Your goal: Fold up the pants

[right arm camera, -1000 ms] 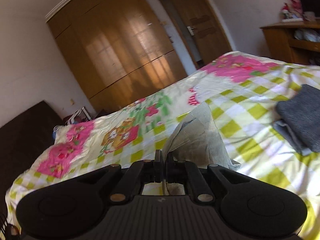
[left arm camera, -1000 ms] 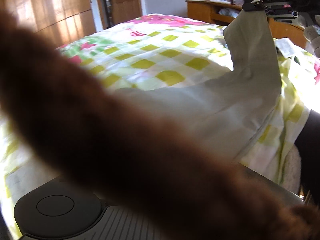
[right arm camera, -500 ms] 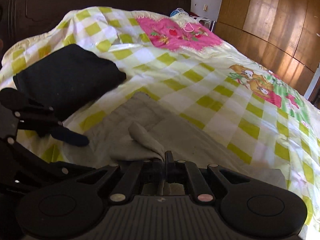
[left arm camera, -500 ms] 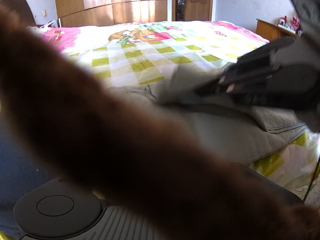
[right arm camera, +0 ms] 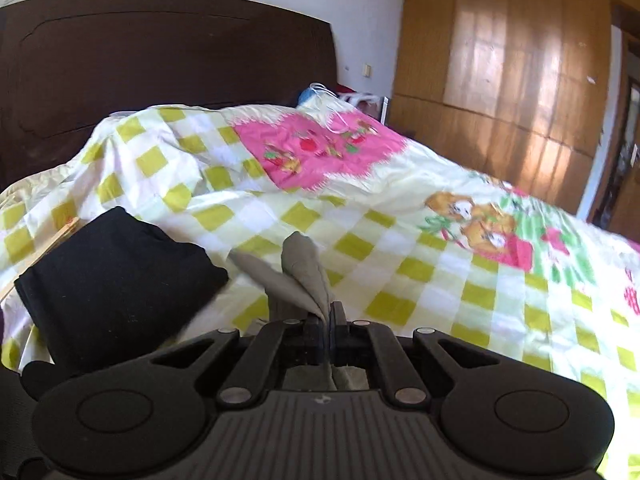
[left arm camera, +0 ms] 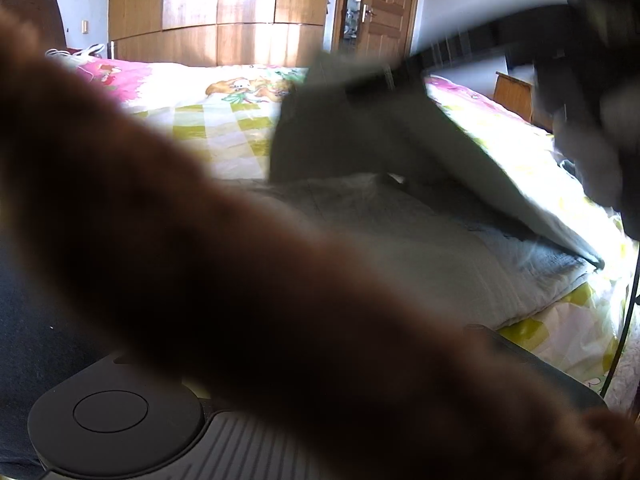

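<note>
The right gripper (right arm camera: 331,322), fingers pinching a lifted flap of the grey cotton pants (left arm camera: 400,236) over layers already folded on the checked bedspread (right arm camera: 400,264), is mid-fold; the left gripper's fingers are hidden, so I cannot tell.

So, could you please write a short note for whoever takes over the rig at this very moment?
Right gripper: shut on a bunched edge of the grey pants, held up off the bed.
Left gripper: a blurred brown shape blocks its camera, so its fingers cannot be judged.
Pants: lower layer lies flat near the bed's edge; the lifted part hangs over it.
Folded black garment lies near the headboard.
Done: fold begun.
Left: lay the lifted part down, align, release.
</note>
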Demonstrator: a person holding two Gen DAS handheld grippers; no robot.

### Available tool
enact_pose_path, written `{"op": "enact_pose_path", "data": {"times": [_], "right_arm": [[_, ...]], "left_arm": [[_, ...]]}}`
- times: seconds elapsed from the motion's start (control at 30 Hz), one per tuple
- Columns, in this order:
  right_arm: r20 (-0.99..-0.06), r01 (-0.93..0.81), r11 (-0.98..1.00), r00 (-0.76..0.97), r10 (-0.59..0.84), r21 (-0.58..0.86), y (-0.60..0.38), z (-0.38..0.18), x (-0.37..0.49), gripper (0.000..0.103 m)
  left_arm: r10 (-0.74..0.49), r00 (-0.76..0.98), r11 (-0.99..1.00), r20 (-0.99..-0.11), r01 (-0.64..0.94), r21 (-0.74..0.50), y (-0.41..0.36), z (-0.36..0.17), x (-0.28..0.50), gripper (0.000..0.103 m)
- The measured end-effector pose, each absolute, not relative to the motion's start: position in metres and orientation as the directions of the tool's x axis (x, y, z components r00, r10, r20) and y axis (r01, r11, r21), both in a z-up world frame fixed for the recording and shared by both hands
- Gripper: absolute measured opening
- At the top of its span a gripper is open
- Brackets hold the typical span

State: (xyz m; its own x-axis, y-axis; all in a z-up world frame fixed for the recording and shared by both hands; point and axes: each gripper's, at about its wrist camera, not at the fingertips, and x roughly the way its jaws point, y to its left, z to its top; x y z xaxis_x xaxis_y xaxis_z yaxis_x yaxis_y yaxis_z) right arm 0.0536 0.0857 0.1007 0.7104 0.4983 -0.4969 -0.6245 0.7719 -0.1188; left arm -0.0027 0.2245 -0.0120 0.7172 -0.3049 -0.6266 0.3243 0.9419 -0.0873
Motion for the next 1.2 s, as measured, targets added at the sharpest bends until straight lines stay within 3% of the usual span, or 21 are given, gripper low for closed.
{"op": "enact_pose_path", "data": {"times": [0.07, 0.2, 0.37, 0.53, 0.73, 0.93, 1.2], "right_arm": [[-0.532, -0.676, 0.720, 0.671, 0.516, -0.154, 0.105, 0.088, 0.048, 0.020], [-0.692, -0.790, 0.588, 0.522, 0.499, -0.172, 0.136, 0.034, 0.040, 0.021], [-0.703, -0.806, 0.585, 0.465, 0.539, -0.085, 0.124, 0.030, 0.038, 0.035], [-0.673, -0.822, 0.568, 0.448, 0.588, -0.051, 0.092, 0.047, 0.026, 0.037], [-0.684, -0.630, 0.777, 0.572, 0.453, -0.012, 0.006, 0.057, 0.028, 0.038], [-0.744, -0.443, 0.891, 0.628, 0.228, -0.101, -0.088, 0.049, 0.011, 0.040], [-0.739, -0.541, 0.813, 0.635, 0.226, -0.216, -0.116, 0.026, -0.036, 0.045]], "left_arm": [[-0.310, 0.718, 0.942, -0.623, 0.321, -0.099, 0.227, -0.013, -0.004, 0.049], [-0.300, 0.721, 0.946, -0.624, 0.308, -0.099, 0.231, -0.011, -0.009, 0.049], [-0.277, 0.713, 0.949, -0.644, 0.307, -0.069, 0.232, -0.010, -0.020, 0.049], [-0.279, 0.712, 0.948, -0.644, 0.312, -0.066, 0.238, 0.004, -0.030, 0.049], [-0.245, 0.774, 0.960, -0.583, 0.279, -0.033, 0.242, 0.031, -0.031, 0.052], [-0.268, 0.770, 0.943, -0.579, 0.333, 0.006, 0.211, 0.033, -0.011, 0.052], [-0.319, 0.716, 0.890, -0.621, 0.451, 0.063, 0.154, 0.032, 0.000, 0.052]]}}
